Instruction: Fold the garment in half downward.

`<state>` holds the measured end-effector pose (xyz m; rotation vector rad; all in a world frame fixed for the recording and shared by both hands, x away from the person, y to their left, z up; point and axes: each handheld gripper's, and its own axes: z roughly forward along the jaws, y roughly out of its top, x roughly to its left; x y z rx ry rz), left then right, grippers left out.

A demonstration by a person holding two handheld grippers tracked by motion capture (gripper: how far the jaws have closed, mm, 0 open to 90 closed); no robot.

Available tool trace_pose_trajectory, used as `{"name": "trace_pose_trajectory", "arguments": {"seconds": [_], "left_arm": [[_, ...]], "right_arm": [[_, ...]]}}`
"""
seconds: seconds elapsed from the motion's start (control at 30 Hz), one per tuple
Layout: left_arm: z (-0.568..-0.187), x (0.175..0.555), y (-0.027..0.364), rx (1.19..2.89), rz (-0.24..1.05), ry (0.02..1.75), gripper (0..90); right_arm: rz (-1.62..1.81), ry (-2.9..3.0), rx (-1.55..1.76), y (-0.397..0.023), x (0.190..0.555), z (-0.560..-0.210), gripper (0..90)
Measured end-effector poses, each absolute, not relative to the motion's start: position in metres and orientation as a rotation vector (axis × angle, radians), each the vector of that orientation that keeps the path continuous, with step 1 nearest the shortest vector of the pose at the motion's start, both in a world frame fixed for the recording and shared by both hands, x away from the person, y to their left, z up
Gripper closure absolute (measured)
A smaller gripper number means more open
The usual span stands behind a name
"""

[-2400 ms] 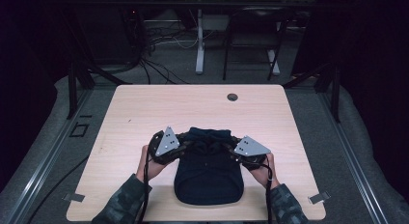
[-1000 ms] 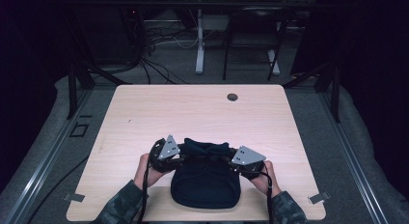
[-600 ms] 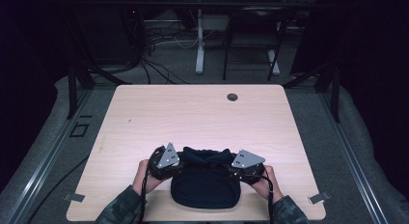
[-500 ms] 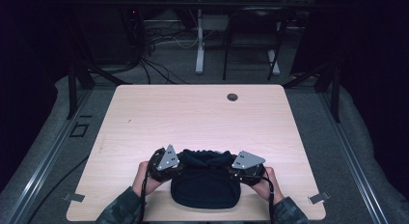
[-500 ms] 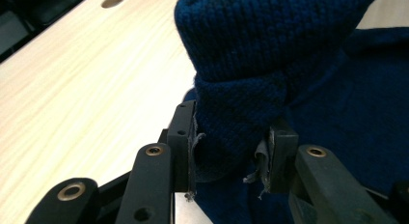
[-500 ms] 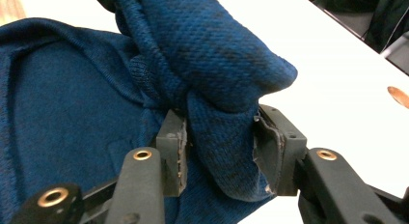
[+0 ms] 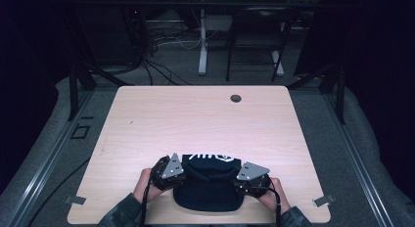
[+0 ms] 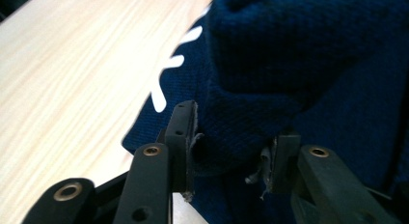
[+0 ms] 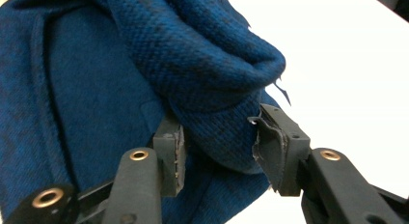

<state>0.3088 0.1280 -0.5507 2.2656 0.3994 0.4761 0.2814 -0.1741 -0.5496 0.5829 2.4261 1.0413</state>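
A dark blue knit garment (image 7: pixel 208 185) lay bunched at the near edge of the table (image 7: pixel 195 119), between the two grippers, with white lettering showing on its far side. The left gripper (image 7: pixel 169 172) pinched a thick rolled fold of the coarse weave at the garment's left end, pads pressing the cloth. The right gripper (image 7: pixel 249 177) had a similar fold between its jaws at the right end; they had just been opening, one pad slightly off the fabric.
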Motion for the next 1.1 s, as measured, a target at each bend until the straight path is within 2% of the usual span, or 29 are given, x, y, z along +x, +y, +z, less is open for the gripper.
{"name": "trace_pose_trajectory", "arguments": {"seconds": [0.23,0.43,0.6,0.87,0.97,1.1], "left_arm": [[-0.556,0.305,0.128,2.301,0.429,0.39,54.9],[-0.548,0.305,0.133,2.294,0.405,0.426,42.9],[-0.533,0.304,0.144,2.204,0.364,0.483,43.0],[-0.519,0.301,0.152,2.154,0.334,0.485,39.7],[-0.512,0.3,0.156,2.079,0.302,0.503,39.4],[-0.514,0.303,0.155,2.036,0.346,0.575,38.4]], "right_arm": [[1.02,2.447,0.575,-0.178,0.276,-0.555,56.2],[0.988,2.452,0.551,-0.179,0.273,-0.557,61.5],[0.993,2.456,0.547,-0.181,0.272,-0.557,62.5],[0.976,2.454,0.551,-0.184,0.272,-0.558,62.9],[0.966,2.458,0.545,-0.184,0.272,-0.558,62.9],[0.944,2.477,0.522,-0.181,0.272,-0.56,62.9]]}}
